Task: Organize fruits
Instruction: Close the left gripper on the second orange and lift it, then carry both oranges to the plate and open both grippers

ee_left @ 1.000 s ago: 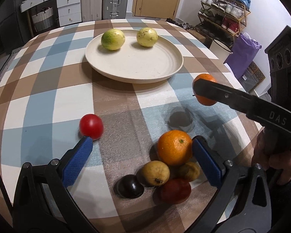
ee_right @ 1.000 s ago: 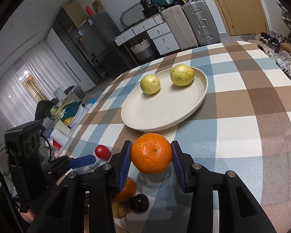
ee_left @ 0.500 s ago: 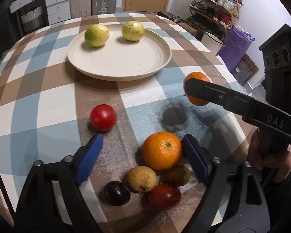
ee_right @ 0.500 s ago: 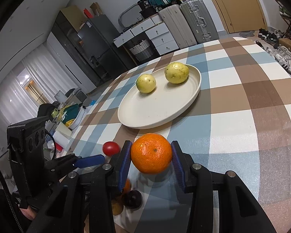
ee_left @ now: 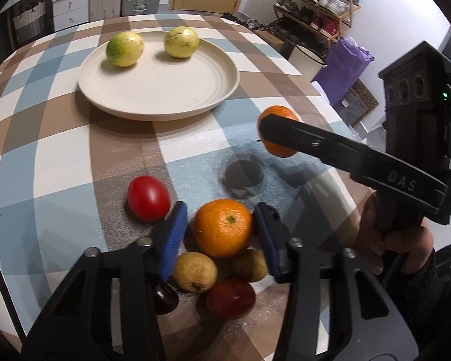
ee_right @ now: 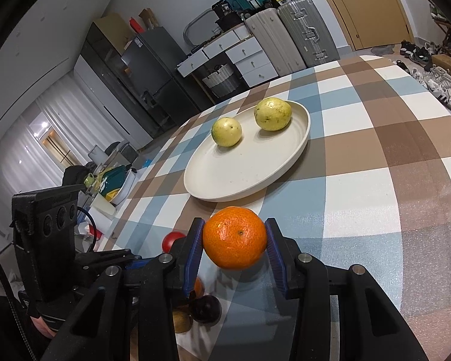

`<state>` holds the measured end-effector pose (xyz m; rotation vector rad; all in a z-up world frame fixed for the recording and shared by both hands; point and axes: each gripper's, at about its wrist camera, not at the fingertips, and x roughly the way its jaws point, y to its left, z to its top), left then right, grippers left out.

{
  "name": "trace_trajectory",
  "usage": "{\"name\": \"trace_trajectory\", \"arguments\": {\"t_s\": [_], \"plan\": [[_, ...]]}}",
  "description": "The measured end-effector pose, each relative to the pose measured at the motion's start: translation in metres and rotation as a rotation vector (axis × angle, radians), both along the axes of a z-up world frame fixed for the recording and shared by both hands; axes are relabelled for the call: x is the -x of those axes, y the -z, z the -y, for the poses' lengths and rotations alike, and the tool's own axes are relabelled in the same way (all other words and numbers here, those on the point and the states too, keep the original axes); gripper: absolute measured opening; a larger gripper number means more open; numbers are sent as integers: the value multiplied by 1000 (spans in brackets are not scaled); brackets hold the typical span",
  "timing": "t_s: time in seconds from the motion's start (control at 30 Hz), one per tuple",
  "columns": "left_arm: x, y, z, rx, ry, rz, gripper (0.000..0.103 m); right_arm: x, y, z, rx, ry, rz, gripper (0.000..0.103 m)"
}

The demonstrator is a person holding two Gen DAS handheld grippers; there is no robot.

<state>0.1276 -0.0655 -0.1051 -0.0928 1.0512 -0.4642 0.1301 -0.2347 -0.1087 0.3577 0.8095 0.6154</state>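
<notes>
A: Item one, right gripper [ee_right: 234, 245]: what is recorded?

B: Its jaws are clenched on an orange [ee_right: 235, 237], carried clear of the tabletop [ee_right: 375, 186]. The plate [ee_right: 297, 147] is entered at 12 o'clock from the jaws, near but apart, with two yellow-green fruits [ee_right: 226, 131] at its far side and its near half bare. This arm is judged the nearer to the plate.

A: Item two, left gripper [ee_left: 221, 234]?

B: Its jaws are parted around a second orange [ee_left: 223, 227], blue pads [ee_left: 173, 237] just beside it; contact cannot be told. That orange is lodged atop the pile, the plate at 11 o'clock, well apart. A red fruit [ee_left: 148, 197] is listed at 10 o'clock.

A: Obscured entries?

B: A dark fruit [ee_left: 165, 299] is half covered by the left finger; the brownish fruit behind the pile is cut off.
</notes>
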Motion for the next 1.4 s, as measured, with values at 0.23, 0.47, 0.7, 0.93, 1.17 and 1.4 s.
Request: {"name": "trace_trajectory", "arguments": {"t_s": [0.23, 0.47, 0.7, 0.93, 1.17, 1.4], "plan": [[1, -1, -1, 12, 7, -7, 35, 0, 1, 1, -10, 1, 0, 41], [1, -3, -1, 5, 4, -7, 35, 0, 1, 2, -17, 1, 3, 41], [1, -13, -8, 22, -15, 13, 35, 0, 0, 1, -18, 3, 8, 41], [0, -30, -20, 67, -36, 36, 35, 0, -3, 0, -18, -1, 12, 41], [-9, -49, -23, 85, -33, 81, 35, -3, -12, -5, -17, -10, 28, 41], [-35, -65, -27, 105, -46, 98, 35, -14, -24, -9, -7, -13, 37, 41]]}}
